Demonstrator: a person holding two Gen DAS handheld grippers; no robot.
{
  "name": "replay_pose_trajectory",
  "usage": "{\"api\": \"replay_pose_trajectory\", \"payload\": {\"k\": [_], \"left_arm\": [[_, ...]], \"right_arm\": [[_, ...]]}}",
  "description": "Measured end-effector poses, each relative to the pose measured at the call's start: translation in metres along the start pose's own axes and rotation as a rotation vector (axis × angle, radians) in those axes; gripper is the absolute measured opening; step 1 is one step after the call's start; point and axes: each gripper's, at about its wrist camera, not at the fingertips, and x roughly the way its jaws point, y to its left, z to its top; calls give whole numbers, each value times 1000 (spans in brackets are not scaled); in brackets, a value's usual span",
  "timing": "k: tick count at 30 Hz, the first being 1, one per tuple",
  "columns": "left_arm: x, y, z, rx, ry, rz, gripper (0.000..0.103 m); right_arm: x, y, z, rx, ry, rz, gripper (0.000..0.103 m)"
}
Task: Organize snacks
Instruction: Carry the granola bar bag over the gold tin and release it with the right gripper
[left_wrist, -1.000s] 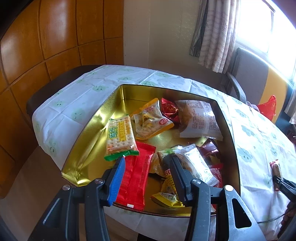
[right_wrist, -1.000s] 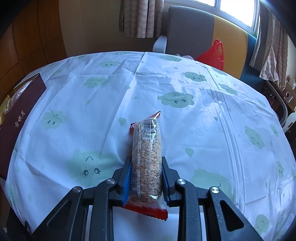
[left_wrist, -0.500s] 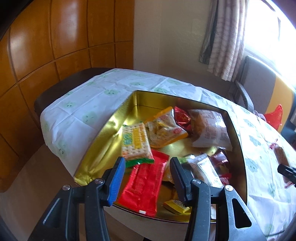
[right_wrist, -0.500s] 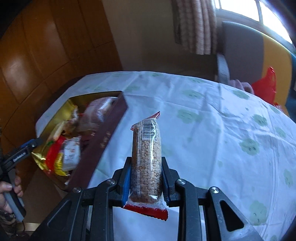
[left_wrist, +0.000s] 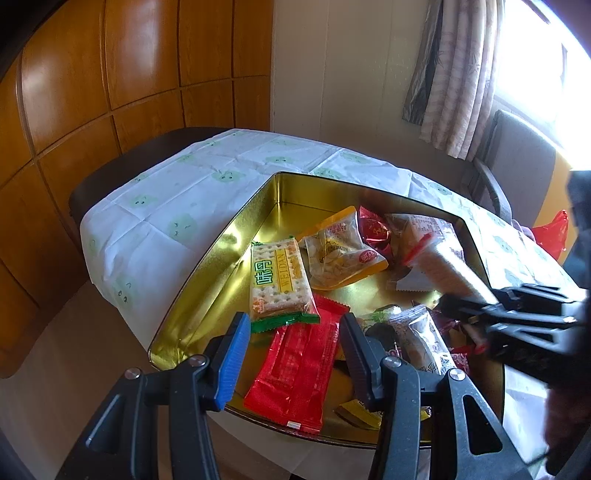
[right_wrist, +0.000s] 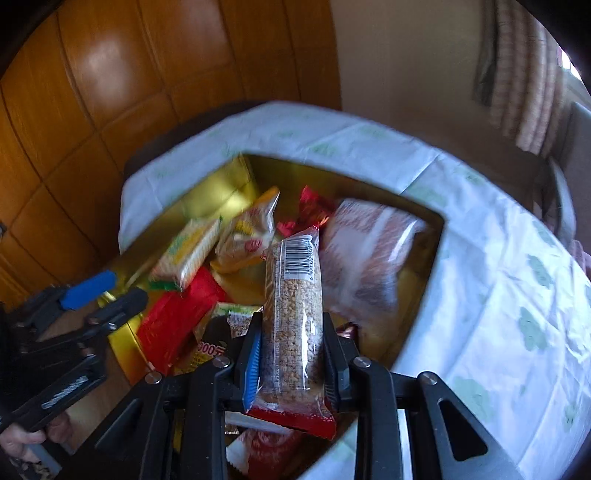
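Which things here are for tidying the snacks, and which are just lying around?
For the job:
- grain bar, clamped in the right gripper above the tin
- gold tin
- snacks in it: cracker pack, red packet, yellow packet
- left gripper, empty, jaws apart

Just lying about:
- tablecloth
- curtain
- chair
- red bag

- Home dining room.
- Table (left_wrist: 155, 206) under cartoon-print cloth; wood-panelled wall (left_wrist: 110, 81).
- Curtained window (left_wrist: 458, 74); armchair (left_wrist: 517, 158) beside it.
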Motion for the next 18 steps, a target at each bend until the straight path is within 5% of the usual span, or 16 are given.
{"api": "replay_pose_trajectory", "payload": {"k": [11,18], "left_arm": [[0,-3,-2,2,6,0,51],[0,-3,-1,1,4,0,51]], "right_arm": [[-22,-9,-22,7,-29,13,30],[-6,-2,-14,-9,-14,-8,20]]}}
